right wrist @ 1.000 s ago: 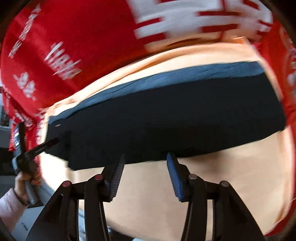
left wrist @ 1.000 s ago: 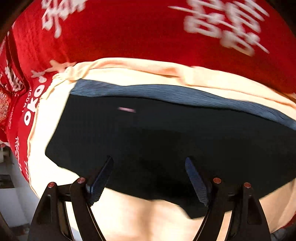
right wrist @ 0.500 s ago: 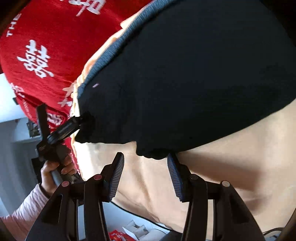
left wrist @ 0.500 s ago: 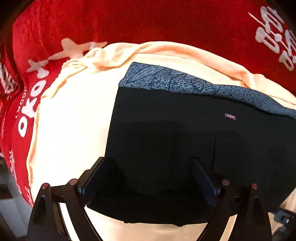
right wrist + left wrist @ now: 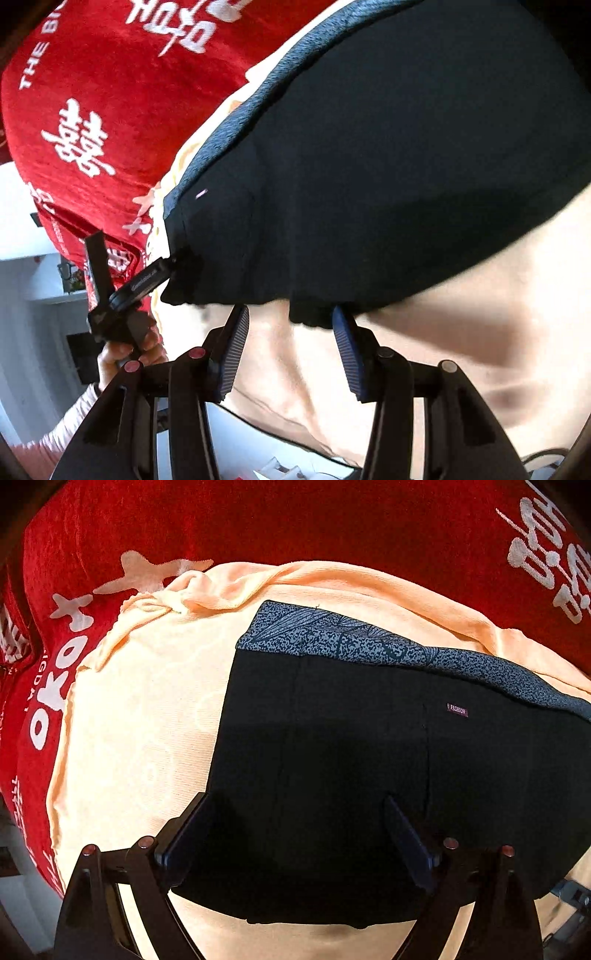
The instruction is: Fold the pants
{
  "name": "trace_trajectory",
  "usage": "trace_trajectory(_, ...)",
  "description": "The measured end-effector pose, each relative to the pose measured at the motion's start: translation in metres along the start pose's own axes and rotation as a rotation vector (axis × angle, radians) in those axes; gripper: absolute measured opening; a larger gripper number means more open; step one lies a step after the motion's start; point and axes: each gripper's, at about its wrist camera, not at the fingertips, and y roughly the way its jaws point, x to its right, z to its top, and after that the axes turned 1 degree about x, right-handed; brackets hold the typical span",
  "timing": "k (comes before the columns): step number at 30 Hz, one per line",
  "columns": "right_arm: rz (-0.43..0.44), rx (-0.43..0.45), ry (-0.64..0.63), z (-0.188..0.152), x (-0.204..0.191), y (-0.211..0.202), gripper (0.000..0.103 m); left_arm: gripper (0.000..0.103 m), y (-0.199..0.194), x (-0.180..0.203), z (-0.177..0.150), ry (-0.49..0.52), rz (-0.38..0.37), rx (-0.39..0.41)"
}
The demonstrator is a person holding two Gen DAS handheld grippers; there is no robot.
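Peach cloth (image 5: pixel 140 716) spread over red blanket (image 5: pixel 332 520) — white lettering on blanket.

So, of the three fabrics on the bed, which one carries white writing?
The red blanket at the bottom of the pile: it has white characters and letters. The peach cloth over it is plain, and the black pants show only a tiny label.

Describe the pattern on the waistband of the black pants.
The waistband is grey-blue with dark speckles and curved line motifs, above plain black pants. It shows best in the left wrist view.
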Motion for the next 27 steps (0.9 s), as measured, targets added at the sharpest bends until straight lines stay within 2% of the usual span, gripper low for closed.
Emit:
trace_trajectory(2,0.022,0.007,0.055,0.004,0.008,0.005,0.051,0.093,0.003,-0.004,0.003,0.001,-0.004,0.0)
trace_trajectory(4,0.043,0.01,0.102,0.007,0.012,0.006,0.043,0.093,0.004,-0.006,0.004,-0.002,-0.01,-0.007)
trace_trajectory(5,0.042,0.002,0.124,0.01,0.013,0.006,0.022,0.093,0.005,-0.008,0.005,-0.001,-0.011,-0.011)
trace_trajectory(6,0.035,-0.002,0.133,0.014,0.011,0.004,0.009,0.093,0.005,-0.008,0.006,0.002,-0.011,-0.015)
trace_trajectory(8,0.042,0.021,0.065,0.019,-0.005,-0.009,0.008,0.093,0.005,-0.01,0.008,0.012,-0.008,-0.015)
trace_trajectory(10,0.005,0.03,0.003,0.012,-0.014,-0.017,0.008,0.093,0.006,-0.011,0.008,0.022,-0.011,-0.009)
trace_trajectory(11,-0.024,0.018,0.008,0.005,-0.009,-0.015,0.008,0.094,0.007,-0.011,0.007,0.024,-0.014,-0.005)
trace_trajectory(13,-0.054,-0.009,0.054,-0.005,0.007,-0.006,0.007,0.102,0.01,-0.011,0.006,0.03,0.004,0.005)
trace_trajectory(16,-0.064,-0.028,0.073,-0.016,0.018,-0.004,0.007,0.102,0.009,-0.017,0.007,0.005,-0.004,-0.015)
trace_trajectory(19,-0.129,-0.132,-0.031,-0.02,0.001,-0.016,0.008,0.101,-0.003,-0.017,0.009,-0.001,0.0,-0.02)
trace_trajectory(22,-0.174,-0.098,-0.156,-0.005,-0.022,-0.04,0.011,0.101,-0.027,-0.015,0.021,-0.01,-0.047,0.033)
trace_trajectory(23,-0.203,-0.055,-0.212,0.013,-0.035,-0.049,0.018,0.101,-0.031,-0.012,0.028,-0.008,-0.077,0.04)
trace_trajectory(24,-0.217,-0.031,-0.238,0.026,-0.043,-0.051,0.033,0.101,-0.032,-0.006,0.037,0.003,-0.09,0.05)
trace_trajectory(25,-0.227,-0.01,-0.262,0.041,-0.049,-0.052,0.041,0.101,-0.032,-0.001,0.045,0.017,-0.075,0.066)
trace_trajectory(26,-0.244,0.024,-0.299,0.066,-0.059,-0.05,0.046,0.101,-0.029,0.006,0.054,0.038,-0.048,0.084)
trace_trajectory(27,-0.258,0.032,-0.323,0.08,-0.065,-0.045,0.046,0.101,-0.024,0.013,0.065,0.054,-0.023,0.101)
